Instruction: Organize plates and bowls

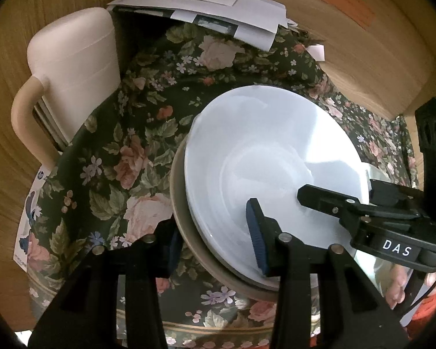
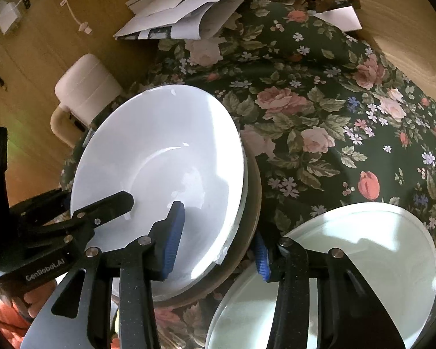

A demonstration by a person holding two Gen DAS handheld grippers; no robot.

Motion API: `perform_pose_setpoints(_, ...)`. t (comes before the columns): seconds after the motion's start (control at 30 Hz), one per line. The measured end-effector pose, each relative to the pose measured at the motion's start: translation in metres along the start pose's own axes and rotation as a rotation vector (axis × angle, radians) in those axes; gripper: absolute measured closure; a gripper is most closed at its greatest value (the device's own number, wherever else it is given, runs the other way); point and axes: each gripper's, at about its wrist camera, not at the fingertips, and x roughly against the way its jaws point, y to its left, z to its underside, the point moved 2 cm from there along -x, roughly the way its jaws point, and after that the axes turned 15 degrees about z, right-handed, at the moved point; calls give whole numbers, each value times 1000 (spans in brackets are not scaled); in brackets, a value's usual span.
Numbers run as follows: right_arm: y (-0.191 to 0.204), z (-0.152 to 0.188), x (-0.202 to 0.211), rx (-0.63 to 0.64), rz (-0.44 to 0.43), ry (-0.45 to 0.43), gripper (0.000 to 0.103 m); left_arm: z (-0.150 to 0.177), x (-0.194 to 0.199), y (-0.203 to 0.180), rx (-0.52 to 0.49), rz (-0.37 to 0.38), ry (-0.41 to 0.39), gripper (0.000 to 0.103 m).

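Note:
A stack of dishes stands on the floral cloth: a white plate [image 1: 264, 151] on top, a clear glass plate under it, and a brown plate [image 1: 189, 241] at the bottom. My left gripper [image 1: 215, 235] is open and straddles the stack's near left rim, one finger over the white plate, the other outside. My right gripper [image 2: 218, 241] is open and straddles the stack's right rim [image 2: 241, 192]. In the left wrist view it [image 1: 334, 200] reaches over the white plate from the right. A separate pale glass plate [image 2: 363, 250] lies under its right finger.
A cream plastic jug [image 1: 72, 75] with a handle stands at the left edge of the table. Loose white papers [image 1: 212, 8] lie at the back. The round table has a floral cloth [image 2: 319, 101]. Wooden floor and a wooden wall surround it.

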Motion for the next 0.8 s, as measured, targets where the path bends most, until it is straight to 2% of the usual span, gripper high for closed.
perform_pose_setpoints(0.27, -6, 0, 26, -30, 8, -64, 63, -9, 10, -13, -20, 11, -32, 62)
perform_pose_setpoints(0.8, -48, 6, 91, -126, 78, -203, 63, -22, 30, -81, -145, 80, -100, 62)
